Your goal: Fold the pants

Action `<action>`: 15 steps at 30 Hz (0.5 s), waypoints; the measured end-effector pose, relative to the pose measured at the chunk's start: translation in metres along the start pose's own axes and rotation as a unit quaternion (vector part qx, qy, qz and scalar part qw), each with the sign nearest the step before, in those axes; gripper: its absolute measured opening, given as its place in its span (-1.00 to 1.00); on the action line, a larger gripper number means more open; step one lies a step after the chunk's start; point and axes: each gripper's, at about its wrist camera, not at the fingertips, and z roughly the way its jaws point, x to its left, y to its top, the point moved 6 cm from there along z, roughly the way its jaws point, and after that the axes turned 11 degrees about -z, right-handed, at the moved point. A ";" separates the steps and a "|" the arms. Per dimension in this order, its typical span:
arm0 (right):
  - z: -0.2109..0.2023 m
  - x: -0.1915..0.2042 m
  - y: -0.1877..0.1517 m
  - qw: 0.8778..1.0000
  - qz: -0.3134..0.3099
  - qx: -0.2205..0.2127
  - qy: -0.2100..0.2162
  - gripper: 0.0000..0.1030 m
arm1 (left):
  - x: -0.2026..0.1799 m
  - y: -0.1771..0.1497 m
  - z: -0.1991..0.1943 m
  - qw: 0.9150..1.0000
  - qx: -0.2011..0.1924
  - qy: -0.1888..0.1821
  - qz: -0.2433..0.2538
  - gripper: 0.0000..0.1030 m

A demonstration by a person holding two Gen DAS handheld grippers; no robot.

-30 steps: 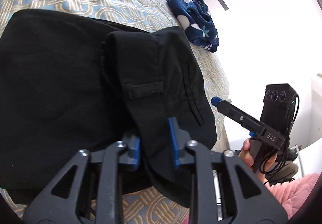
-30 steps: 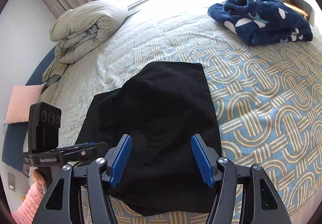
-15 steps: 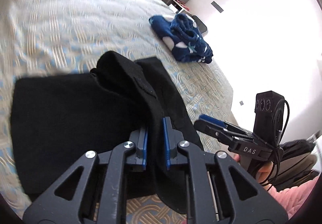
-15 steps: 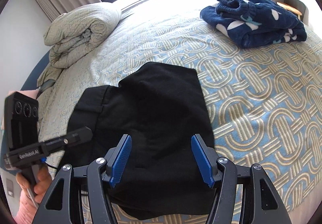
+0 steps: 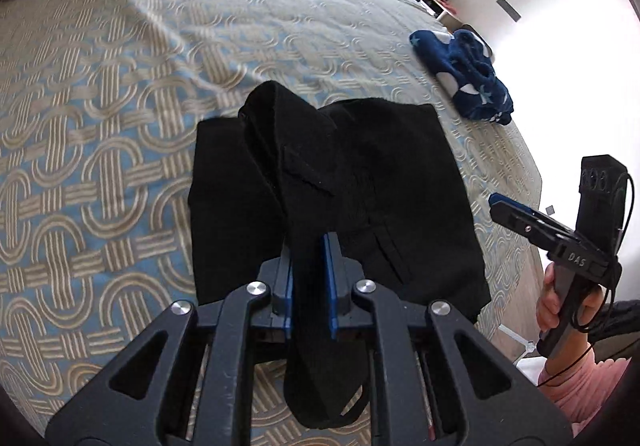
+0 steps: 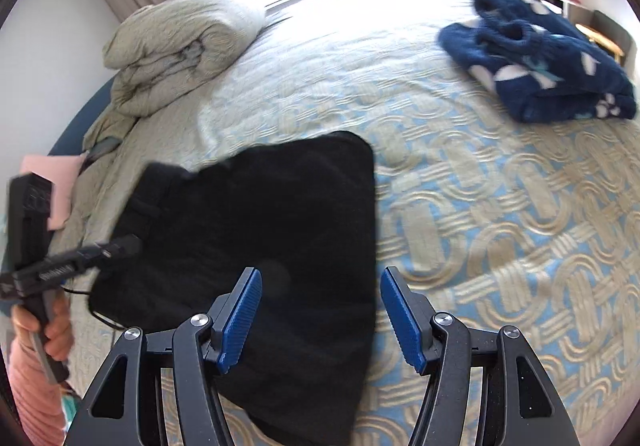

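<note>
One label, "DAS", on right gripper (image 5: 504,211); left gripper (image 5: 309,270) pinching pants (image 5: 400,181).

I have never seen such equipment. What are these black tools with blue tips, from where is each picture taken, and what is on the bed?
There is no robot. A person holds a handheld gripper in each hand, and each has a camera looking along its two fingers. One picture comes from the left gripper, the other from the right gripper; each also shows the other tool at its edge. On the patterned bed lie black pants, partly folded, a blue spotted garment and a rolled beige quilt. The left gripper has just been closing and now pinches a fold of the pants. The right gripper is open over them and holds nothing.
</note>
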 end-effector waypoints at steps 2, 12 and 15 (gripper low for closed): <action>0.012 0.016 0.006 1.000 -0.017 -0.003 0.026 0.23 | 0.015 -0.004 0.009 1.000 -0.004 -0.004 -0.021 -0.69; 0.069 0.045 0.003 0.993 -0.095 0.074 -0.011 0.27 | 0.012 -0.006 -0.008 1.000 -0.020 0.017 0.000 -0.69; 0.067 0.048 0.028 0.992 -0.109 0.050 -0.030 0.27 | 0.016 -0.001 -0.017 0.998 -0.041 0.037 0.007 -0.70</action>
